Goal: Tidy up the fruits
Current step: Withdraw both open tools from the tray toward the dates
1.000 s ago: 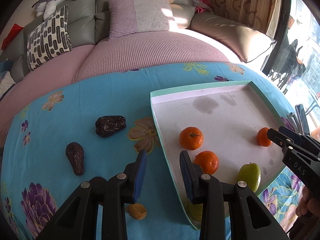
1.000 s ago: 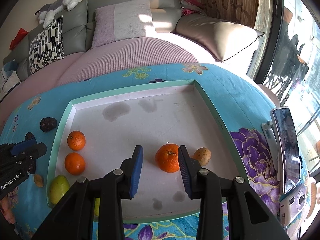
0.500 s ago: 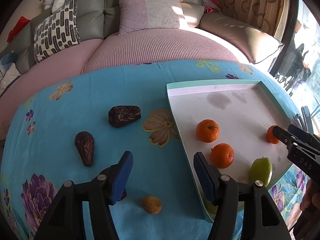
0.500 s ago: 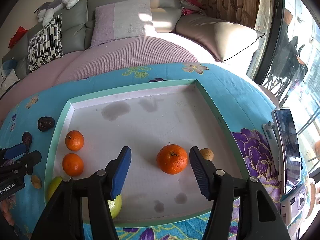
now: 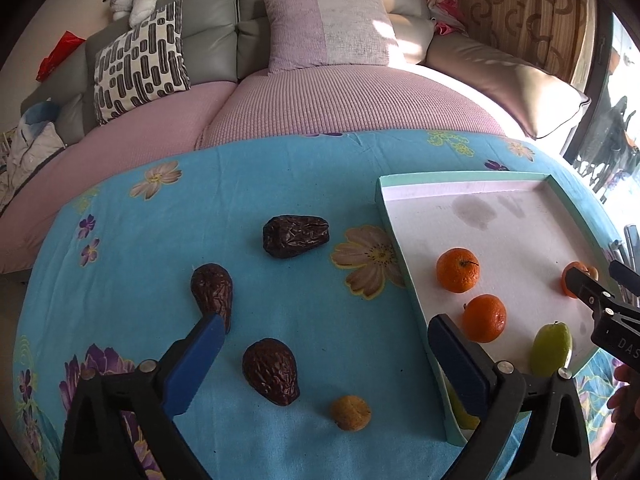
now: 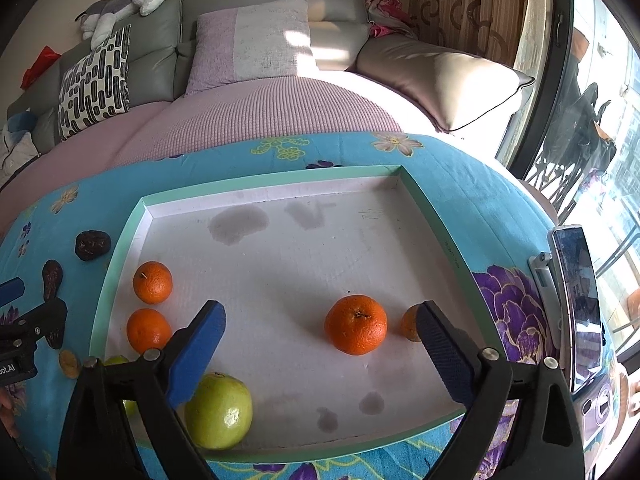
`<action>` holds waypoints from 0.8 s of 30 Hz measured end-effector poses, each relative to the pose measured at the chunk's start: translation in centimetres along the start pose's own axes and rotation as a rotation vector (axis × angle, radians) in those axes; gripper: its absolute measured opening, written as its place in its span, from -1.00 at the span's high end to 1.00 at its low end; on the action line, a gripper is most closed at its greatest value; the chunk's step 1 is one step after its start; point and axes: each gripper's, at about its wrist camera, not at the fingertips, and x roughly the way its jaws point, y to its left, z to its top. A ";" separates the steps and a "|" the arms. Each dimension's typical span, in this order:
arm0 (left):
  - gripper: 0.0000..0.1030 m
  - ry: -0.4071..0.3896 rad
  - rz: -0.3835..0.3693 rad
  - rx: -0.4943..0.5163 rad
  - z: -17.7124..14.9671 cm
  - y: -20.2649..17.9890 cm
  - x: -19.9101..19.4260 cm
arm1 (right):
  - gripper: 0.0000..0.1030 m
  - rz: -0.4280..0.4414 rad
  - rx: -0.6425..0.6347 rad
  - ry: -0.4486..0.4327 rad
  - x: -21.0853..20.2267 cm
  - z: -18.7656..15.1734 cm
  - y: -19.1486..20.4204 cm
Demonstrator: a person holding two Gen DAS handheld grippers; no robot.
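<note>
We hold the left claw (image 5: 326, 354) spread wide above the worktop (image 5: 280, 184), empty, with one dark fruit (image 5: 271, 371) between its fingers, two more (image 5: 212, 290) (image 5: 296, 236) farther off, and a small brown fruit (image 5: 350, 412) nearby on the cloth. Our right claw (image 6: 320, 342) is also spread, gripping nothing, over the tray (image 6: 276, 186). A large orange (image 6: 355, 324) sits between its fingers, a smaller fruit (image 6: 409, 323) just beside the right finger. Two oranges (image 6: 152, 282) (image 6: 147, 330) lie near the tray's left wall, and a green fruit (image 6: 219, 411) at its near edge.
</note>
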 end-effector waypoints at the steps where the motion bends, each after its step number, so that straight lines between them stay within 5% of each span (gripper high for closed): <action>1: -1.00 0.001 0.004 -0.005 0.0 0.2 0.0 | -0.88 -0.003 -0.001 -0.005 0.0 0.0 0.1; 24: -1.00 -0.050 0.049 -0.051 1.2 3.9 -0.8 | -0.88 0.051 -0.025 -0.071 -0.9 0.8 4.3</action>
